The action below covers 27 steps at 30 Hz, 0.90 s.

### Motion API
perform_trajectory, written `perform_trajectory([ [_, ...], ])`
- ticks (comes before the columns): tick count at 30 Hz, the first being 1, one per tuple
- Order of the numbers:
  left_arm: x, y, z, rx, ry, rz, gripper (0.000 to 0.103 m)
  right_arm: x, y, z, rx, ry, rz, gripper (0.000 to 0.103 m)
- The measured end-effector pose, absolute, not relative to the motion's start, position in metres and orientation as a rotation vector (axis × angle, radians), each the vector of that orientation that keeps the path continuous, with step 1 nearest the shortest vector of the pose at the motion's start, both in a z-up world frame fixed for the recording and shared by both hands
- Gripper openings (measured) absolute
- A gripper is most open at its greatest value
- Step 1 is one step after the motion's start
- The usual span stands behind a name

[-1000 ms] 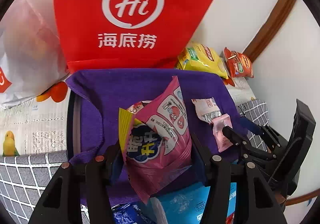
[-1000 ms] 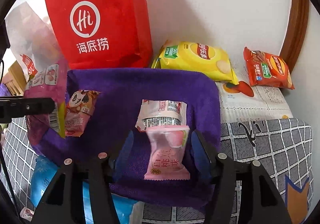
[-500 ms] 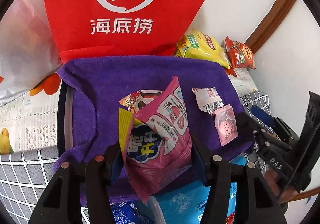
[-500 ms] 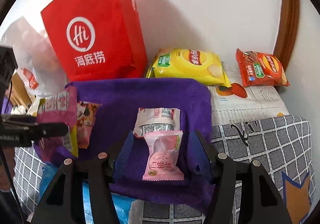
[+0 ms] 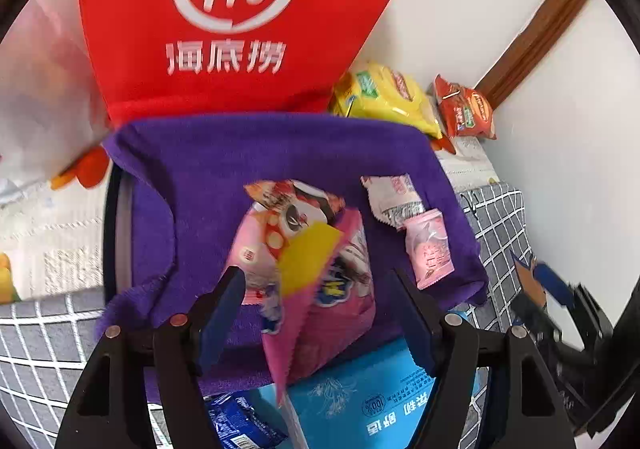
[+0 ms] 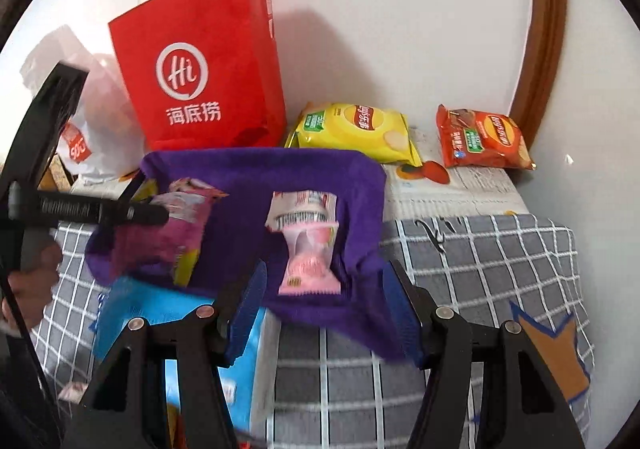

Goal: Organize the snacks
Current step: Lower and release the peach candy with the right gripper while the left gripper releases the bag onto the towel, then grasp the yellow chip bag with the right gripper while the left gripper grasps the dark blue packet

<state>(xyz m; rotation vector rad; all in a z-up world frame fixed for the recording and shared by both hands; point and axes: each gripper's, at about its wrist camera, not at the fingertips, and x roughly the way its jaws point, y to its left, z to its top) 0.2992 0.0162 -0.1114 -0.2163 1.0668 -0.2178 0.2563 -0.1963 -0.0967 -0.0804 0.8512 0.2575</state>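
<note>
1. Left wrist view: we look down on a counter (image 5: 48, 333) covered by a grey checked cloth, with a pale printed sheet (image 5: 52, 237) showing orange fruit toward the back. A purple towel (image 5: 224, 169) lies over a dark-rimmed tray, and a red paper bag (image 5: 224, 9) stands behind it against a white wall (image 5: 460, 9) with a brown wooden trim (image 5: 536, 33) running up the corner. The left claw (image 5: 316, 313) has just been opening; its blue pads stand apart, and the pink snack packet (image 5: 340, 289) sits loose between them on the towel, tilted over a panda-print packet (image 5: 296, 209). A white wrapper (image 5: 394, 197) and a small pink sweet packet (image 5: 428, 249) lie to the right on the towel. A blue tissue pack (image 5: 360, 397) lies at the near edge. A yellow crisp bag (image 5: 384, 97) and a red crisp bag (image 5: 466, 113) lie by the wall.

2. Right wrist view: the right claw (image 6: 320, 313) hangs above the towel's near edge, its pads apart with nothing between them; the small pink sweet packet lies just beyond. A white plastic bag (image 6: 92, 137) sits left of the red bag. A hand (image 6: 32, 281) holds the left claw's handle at the left edge.
</note>
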Motion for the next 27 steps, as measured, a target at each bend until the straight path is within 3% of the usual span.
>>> perform_trajectory([
  [15,0.237,0.017,-0.026,-0.174,0.827,-0.259,0.071,0.171,-0.187,-0.101,0.003,0.914,0.378,0.06],
  [27,0.184,0.05,-0.048,-0.151,0.887,-0.155,0.071,0.136,-0.127,-0.131,-0.079,0.984,0.57,0.06],
])
